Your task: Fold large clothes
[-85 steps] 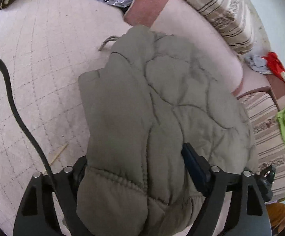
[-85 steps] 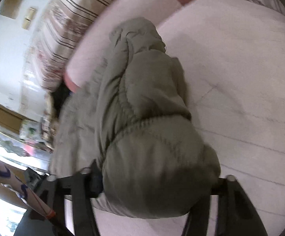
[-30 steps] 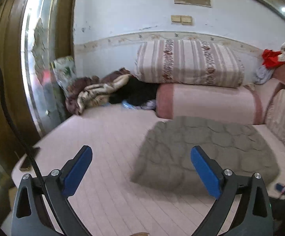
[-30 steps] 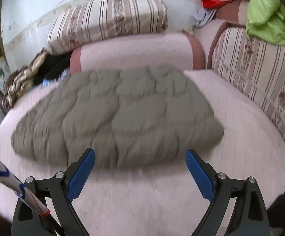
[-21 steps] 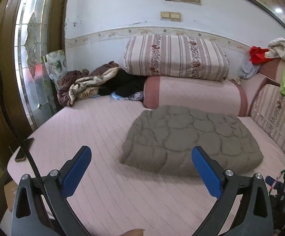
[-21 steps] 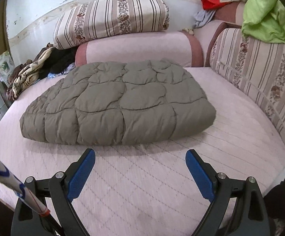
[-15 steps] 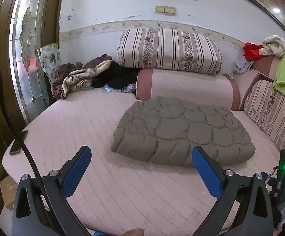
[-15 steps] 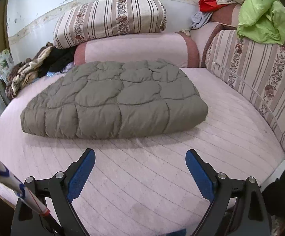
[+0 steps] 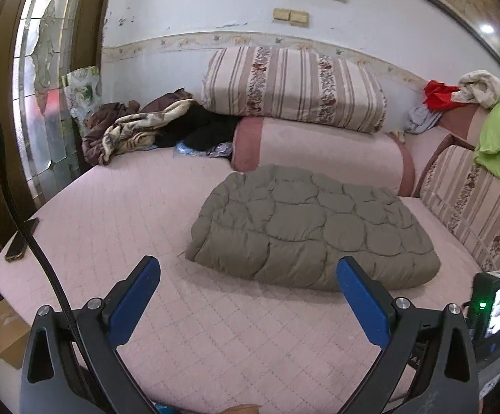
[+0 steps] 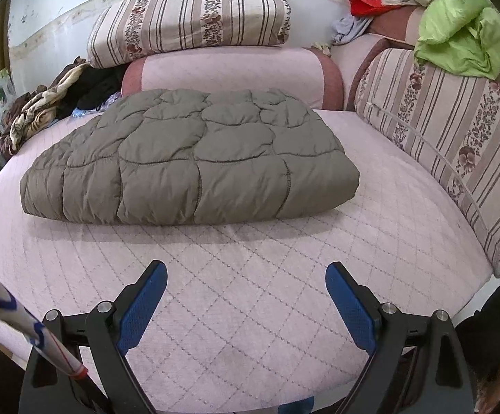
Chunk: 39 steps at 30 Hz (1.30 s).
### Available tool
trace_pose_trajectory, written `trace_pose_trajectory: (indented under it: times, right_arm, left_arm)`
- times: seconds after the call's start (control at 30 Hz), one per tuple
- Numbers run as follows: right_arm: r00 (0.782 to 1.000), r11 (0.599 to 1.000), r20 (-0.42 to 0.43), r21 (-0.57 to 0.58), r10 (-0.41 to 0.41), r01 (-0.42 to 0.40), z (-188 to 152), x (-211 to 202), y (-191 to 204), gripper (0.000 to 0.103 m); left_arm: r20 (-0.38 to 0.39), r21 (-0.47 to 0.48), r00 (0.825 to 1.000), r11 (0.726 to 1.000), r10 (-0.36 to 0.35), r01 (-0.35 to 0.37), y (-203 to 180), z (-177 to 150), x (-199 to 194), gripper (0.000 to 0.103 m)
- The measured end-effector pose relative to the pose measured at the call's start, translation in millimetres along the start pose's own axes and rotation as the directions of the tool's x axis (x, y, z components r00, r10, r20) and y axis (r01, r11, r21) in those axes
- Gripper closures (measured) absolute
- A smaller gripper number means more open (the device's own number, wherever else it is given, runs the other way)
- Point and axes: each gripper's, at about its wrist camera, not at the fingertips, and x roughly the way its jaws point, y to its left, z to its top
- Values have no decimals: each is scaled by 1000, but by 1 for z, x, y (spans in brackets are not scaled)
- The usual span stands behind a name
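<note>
Right wrist view: the folded jacket (image 10: 188, 158) lies ahead on the bed (image 10: 250, 293), long axis crosswise. Right gripper (image 10: 245, 296) is nearer than left gripper (image 9: 246, 296); both gape empty.

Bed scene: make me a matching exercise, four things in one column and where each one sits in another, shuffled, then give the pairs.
Things:
1. grey quilted coat
2. striped pillow
3. green garment
4. phone

Places:
A. draped over the striped backrest
B. near the mattress's left edge
C. on top of the pink bolster
D. folded in the middle of the mattress

Pairs: 1-D, 2-C, 3-A, 4-B
</note>
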Motion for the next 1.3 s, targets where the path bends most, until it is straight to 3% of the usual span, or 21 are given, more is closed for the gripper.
trace_pose_trajectory:
  times: [0.07, 0.23, 0.37, 0.5, 0.67, 0.87, 1.3]
  right_arm:
    - [1000, 1000, -1, -12, -2, 2, -1, 2, 2, 7]
    - [1000, 1000, -3, -25, -5, 5, -3, 5, 5, 7]
    - [1000, 1000, -11, -22, -7, 7, -3, 8, 5, 7]
    - [1000, 1000, -8, -14, -5, 5, -5, 9, 2, 7]
    - [1000, 1000, -22, -15, -9, 8, -7, 11, 1, 7]
    - [1000, 999, -14, -34, -15, 15, -9, 7, 7, 7]
    - [999, 998, -35, -49, -26, 24, -13, 10, 10, 7]
  left_arm:
    - [-8, -7, 1000, 1000, -11, 11, 0, 0, 2, 1]
    - [34, 39, 997, 997, 66, -67, -11, -6, 3, 1]
    - [26, 65, 997, 995, 67, -69, -18, -9, 5, 1]
    - [-55, 70, 994, 993, 99, -95, -21, -13, 20, 1]
    - [-179, 137, 970, 980, 168, -144, -28, -31, 45, 1]
    - [-184, 194, 969, 973, 164, -127, -40, -45, 46, 1]
    - [-267, 176, 955, 981, 128, -82, -40, -56, 59, 1]
